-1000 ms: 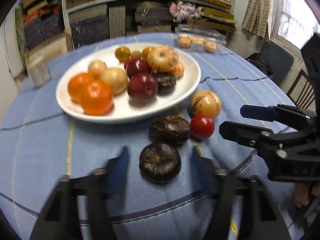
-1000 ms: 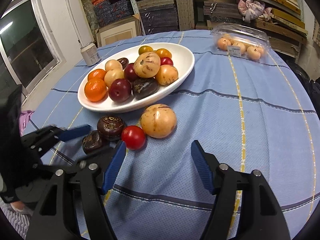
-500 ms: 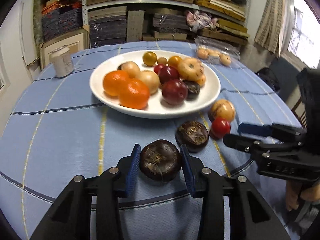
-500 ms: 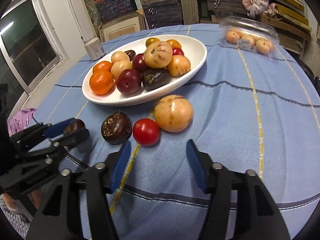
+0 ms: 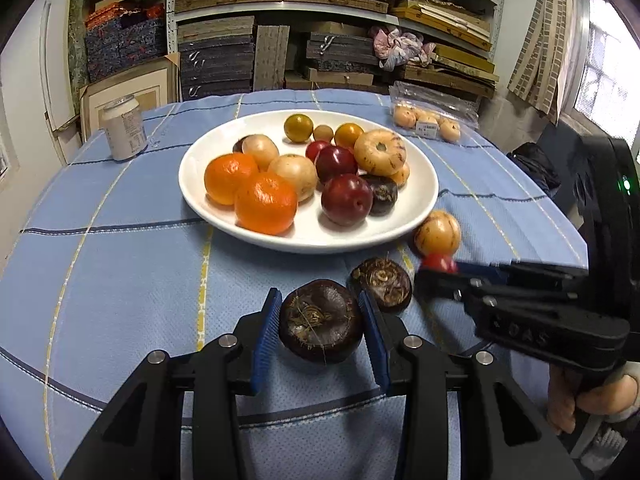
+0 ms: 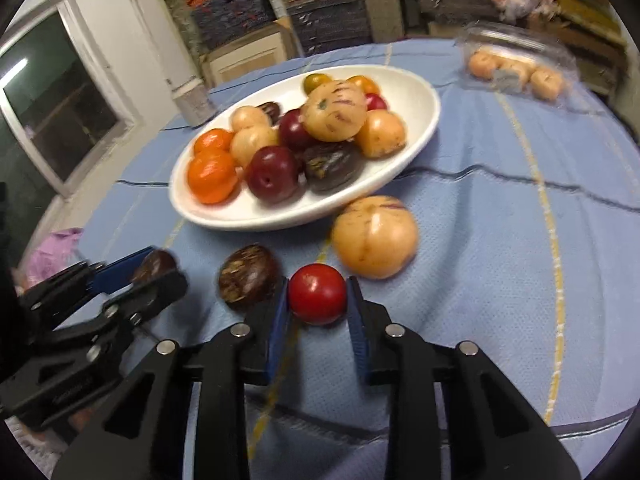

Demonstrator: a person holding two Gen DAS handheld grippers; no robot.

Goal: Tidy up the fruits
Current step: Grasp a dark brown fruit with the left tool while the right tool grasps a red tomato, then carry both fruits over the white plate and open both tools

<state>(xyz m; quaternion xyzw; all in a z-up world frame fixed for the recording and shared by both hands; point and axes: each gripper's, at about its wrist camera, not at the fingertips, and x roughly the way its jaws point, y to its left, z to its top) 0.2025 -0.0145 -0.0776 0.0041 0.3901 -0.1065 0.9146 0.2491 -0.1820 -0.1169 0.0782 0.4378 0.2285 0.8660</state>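
Observation:
My left gripper (image 5: pixel 320 328) is shut on a dark brown round fruit (image 5: pixel 320 326) and holds it just above the blue cloth. My right gripper (image 6: pixel 318 300) is shut on a small red fruit (image 6: pixel 317 293). A second dark brown fruit (image 5: pixel 380 284) lies on the cloth between the two grippers; it also shows in the right wrist view (image 6: pixel 248 277). A yellow striped fruit (image 6: pixel 374 237) lies beside the white plate (image 6: pixel 420 128). The plate (image 5: pixel 192 184) holds oranges, plums and several other fruits.
A clear plastic box of small orange fruits (image 5: pixel 432 118) sits at the table's far right. A white can (image 5: pixel 122 126) stands at the far left. Shelves with stacked boards line the wall behind. A chair (image 5: pixel 536 160) stands past the table's right edge.
My left gripper closed on the near dark fruit and lifted it slightly. My right gripper moved forward and closed on the red fruit.

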